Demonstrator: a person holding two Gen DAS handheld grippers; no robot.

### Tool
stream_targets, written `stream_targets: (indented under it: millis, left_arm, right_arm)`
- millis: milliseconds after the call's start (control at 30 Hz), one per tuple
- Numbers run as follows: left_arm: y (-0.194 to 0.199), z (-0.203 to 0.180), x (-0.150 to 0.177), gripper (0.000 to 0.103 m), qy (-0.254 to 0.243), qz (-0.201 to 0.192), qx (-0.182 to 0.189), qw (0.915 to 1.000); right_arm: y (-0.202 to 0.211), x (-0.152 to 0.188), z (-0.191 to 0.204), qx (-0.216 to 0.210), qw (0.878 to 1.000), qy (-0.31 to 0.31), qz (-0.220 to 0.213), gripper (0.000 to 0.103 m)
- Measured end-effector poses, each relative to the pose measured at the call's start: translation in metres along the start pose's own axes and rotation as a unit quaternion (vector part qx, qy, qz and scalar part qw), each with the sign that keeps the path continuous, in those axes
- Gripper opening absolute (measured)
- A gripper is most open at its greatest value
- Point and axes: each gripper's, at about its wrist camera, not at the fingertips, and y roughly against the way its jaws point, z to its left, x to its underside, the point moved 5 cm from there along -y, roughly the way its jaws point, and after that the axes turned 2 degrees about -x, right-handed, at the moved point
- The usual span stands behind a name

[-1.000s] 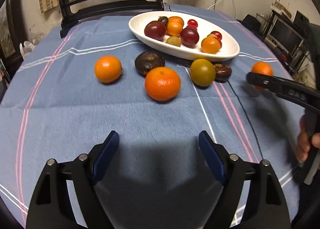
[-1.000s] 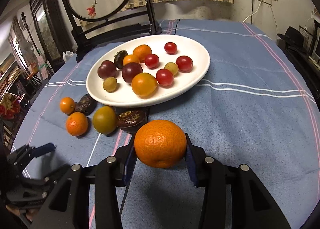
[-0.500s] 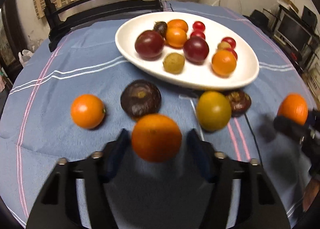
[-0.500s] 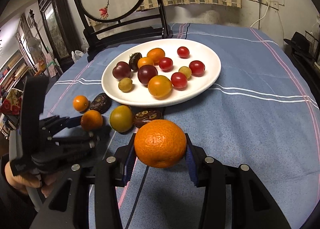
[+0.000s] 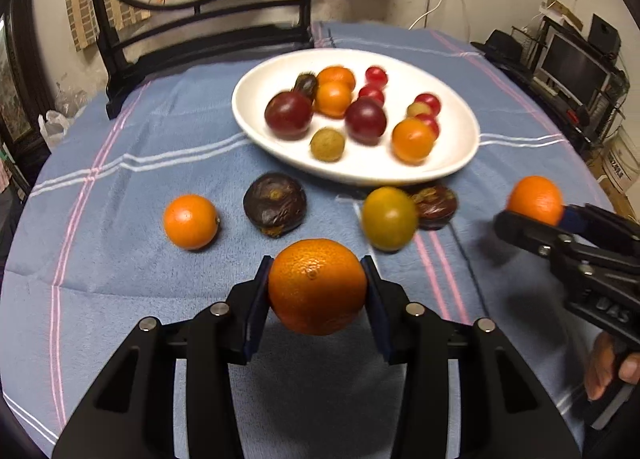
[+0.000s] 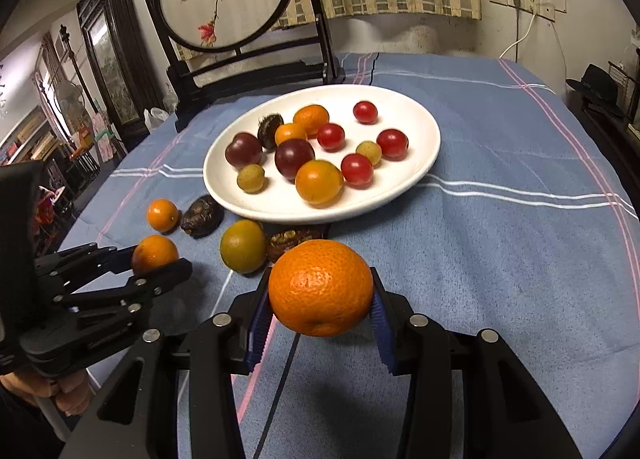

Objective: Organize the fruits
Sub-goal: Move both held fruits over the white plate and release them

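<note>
Left gripper (image 5: 316,291) newly clamped around one mandarin (image 5: 317,286); right gripper (image 6: 320,291) around another mandarin (image 6: 320,287).

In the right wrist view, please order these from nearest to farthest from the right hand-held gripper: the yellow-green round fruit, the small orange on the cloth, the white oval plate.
From the right hand-held gripper:
1. Yellow-green round fruit, just ahead, left.
2. Small orange on the cloth, farther left.
3. White oval plate, far edge behind all.

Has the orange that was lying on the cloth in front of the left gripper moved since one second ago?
Yes. The orange no longer lies loose on the cloth beside the dark fruit; the left gripper now clamps it, nearer the camera.
</note>
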Motion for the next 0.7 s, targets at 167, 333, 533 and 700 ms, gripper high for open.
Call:
stream_targets:
  millis: [167,333,533,700]
  left_arm:
    - [0.017,-0.007,-0.02,0.043,-0.003,-0.024,0.001,0.9997]
    - [0.006,-0.01,-0.061,0.043,0.001,-0.038,0.001,0.9993]
    - [-0.023,-0.009,-0.098,0.042,0.01,-0.037,-0.016,0.9992]
    - [-0.04,-0.008,-0.115,0.042,0.01,-0.032,-0.021,0.9992]
  right_arm:
    - [0.009,-0.008,-0.002,-0.01,1.0,-0.018,-0.02,0.045]
    - [0.019,-0.038,0.0,-0.006,0.999,0.005,-0.037,0.045]
    - [0.007,-0.071,-0.01,0.014,0.999,0.021,-0.046,0.045]
    - [-0.015,-0.089,-0.016,0.017,0.999,0.023,-0.04,0.045]
